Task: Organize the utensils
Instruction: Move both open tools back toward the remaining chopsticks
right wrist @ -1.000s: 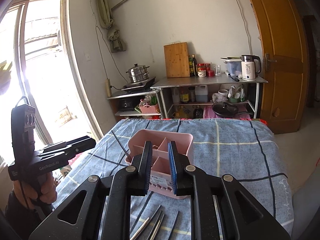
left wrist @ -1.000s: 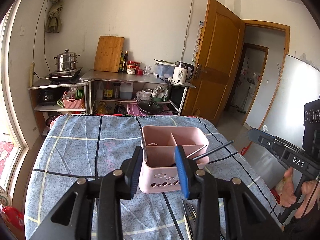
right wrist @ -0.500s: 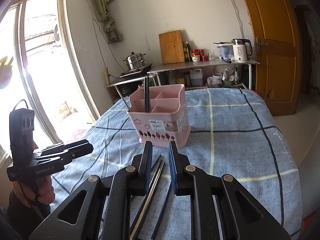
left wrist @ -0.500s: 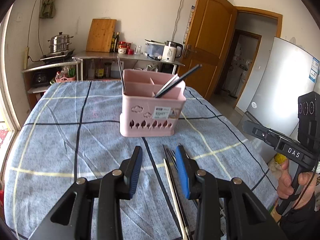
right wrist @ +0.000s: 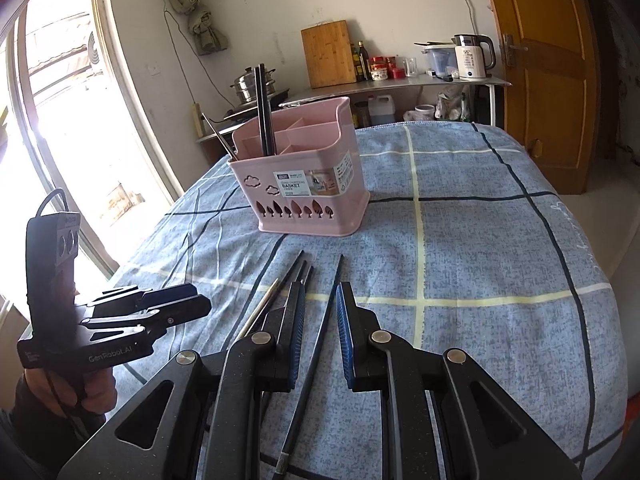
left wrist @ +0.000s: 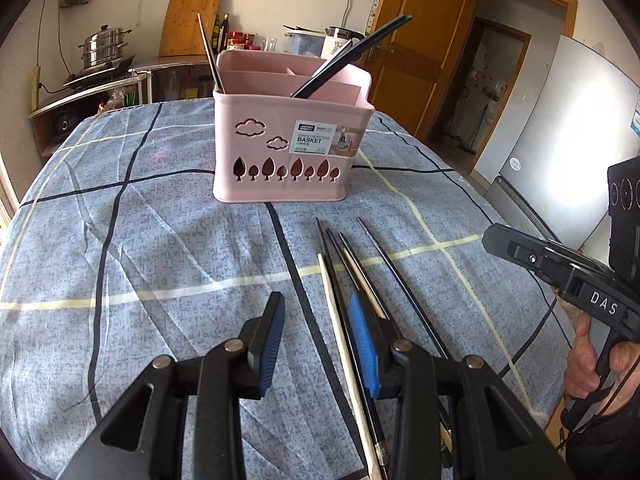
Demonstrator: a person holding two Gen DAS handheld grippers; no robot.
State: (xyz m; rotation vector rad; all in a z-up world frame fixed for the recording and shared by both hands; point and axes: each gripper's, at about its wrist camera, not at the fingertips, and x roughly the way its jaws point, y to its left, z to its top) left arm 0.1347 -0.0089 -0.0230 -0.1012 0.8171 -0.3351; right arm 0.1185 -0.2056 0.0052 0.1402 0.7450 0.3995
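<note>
A: Left gripper [left wrist: 316, 332] — lower than a second ago, jaws apart, nothing clamped; pale chopstick [left wrist: 340, 336] lies between them on the cloth [left wrist: 160, 240].
B: Right gripper [right wrist: 318, 312] also dropped, jaws apart, straddling a dark chopstick [right wrist: 320, 340].
A: Beyond — pink basket [left wrist: 288, 152], now level with the view, dark chopsticks [left wrist: 352, 52] standing inside.

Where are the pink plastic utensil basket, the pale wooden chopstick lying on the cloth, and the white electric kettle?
Pink plastic utensil basket [left wrist: 256, 152]: left wrist view, front wall.
Pale wooden chopstick [left wrist: 334, 308]: left wrist view, mid-shaft.
White electric kettle [right wrist: 472, 58]: right wrist view, body.
</note>
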